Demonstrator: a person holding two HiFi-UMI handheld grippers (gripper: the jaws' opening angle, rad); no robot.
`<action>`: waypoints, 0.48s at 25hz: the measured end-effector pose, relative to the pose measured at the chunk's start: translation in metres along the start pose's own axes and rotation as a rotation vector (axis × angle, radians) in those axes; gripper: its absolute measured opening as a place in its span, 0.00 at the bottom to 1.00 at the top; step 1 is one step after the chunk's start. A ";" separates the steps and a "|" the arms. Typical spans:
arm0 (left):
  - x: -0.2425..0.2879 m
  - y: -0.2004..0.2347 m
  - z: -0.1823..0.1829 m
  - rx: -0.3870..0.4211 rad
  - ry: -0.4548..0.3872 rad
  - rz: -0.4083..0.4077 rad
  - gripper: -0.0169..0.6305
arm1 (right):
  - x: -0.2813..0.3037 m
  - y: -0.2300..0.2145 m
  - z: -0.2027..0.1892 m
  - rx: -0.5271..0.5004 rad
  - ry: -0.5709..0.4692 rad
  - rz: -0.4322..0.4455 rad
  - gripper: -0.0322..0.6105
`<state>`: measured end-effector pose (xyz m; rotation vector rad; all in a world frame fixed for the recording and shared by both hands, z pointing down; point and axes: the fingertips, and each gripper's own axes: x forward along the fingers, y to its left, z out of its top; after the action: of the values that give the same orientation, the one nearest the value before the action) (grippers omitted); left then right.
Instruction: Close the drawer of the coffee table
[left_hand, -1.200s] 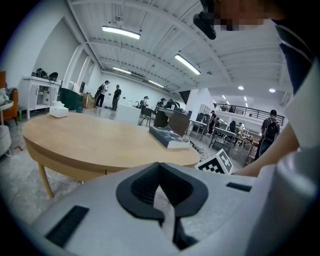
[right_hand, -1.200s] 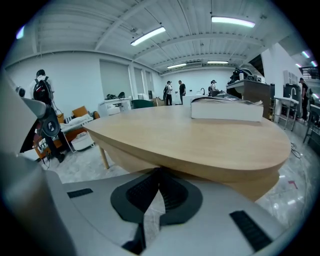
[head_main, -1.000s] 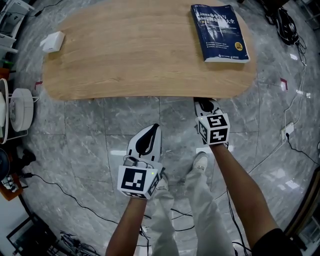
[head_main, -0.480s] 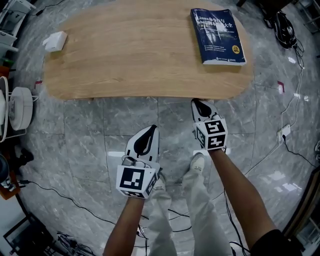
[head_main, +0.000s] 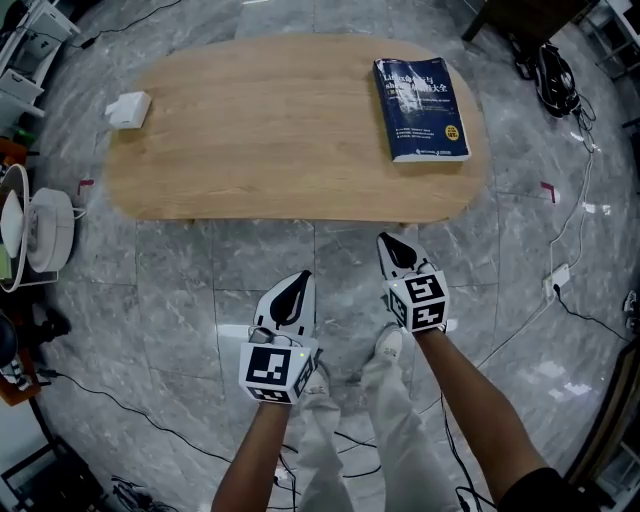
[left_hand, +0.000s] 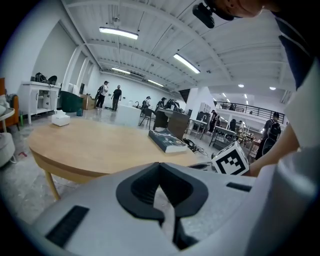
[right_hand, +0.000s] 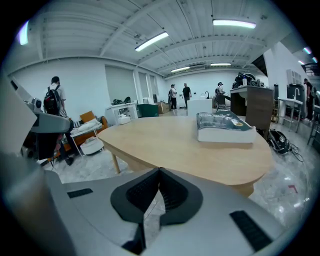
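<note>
left gripper (head_main: 298, 282): jaws pinched together, nothing in them, parked over the floor (head_main: 240, 260) short of the table

right gripper (head_main: 392, 248): also closed and empty, just beside the near table edge, so I'd guess it's the pushing one

drawer: can't spot it in any view, probably tucked flush under the coffee table (head_main: 270, 130) top

book (head_main: 420, 95): lying flat on the far right of the top, out of the way

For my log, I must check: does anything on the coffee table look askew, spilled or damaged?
Nothing stands out. The book lies flat on the coffee table, the white box sits at its left end, and nothing looks spilled or broken.
</note>
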<state>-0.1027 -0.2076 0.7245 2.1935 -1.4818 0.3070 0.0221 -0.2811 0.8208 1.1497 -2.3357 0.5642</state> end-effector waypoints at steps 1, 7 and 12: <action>-0.002 0.000 0.004 -0.002 -0.001 0.003 0.03 | -0.005 0.001 0.003 0.002 0.000 0.001 0.08; -0.019 -0.012 0.024 0.010 0.014 0.012 0.03 | -0.040 0.005 0.018 0.030 0.000 -0.013 0.08; -0.030 -0.019 0.046 0.060 0.006 0.023 0.03 | -0.063 0.008 0.033 0.045 -0.003 -0.011 0.08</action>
<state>-0.1008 -0.2005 0.6672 2.2214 -1.5135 0.3699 0.0419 -0.2561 0.7565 1.1832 -2.3289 0.6141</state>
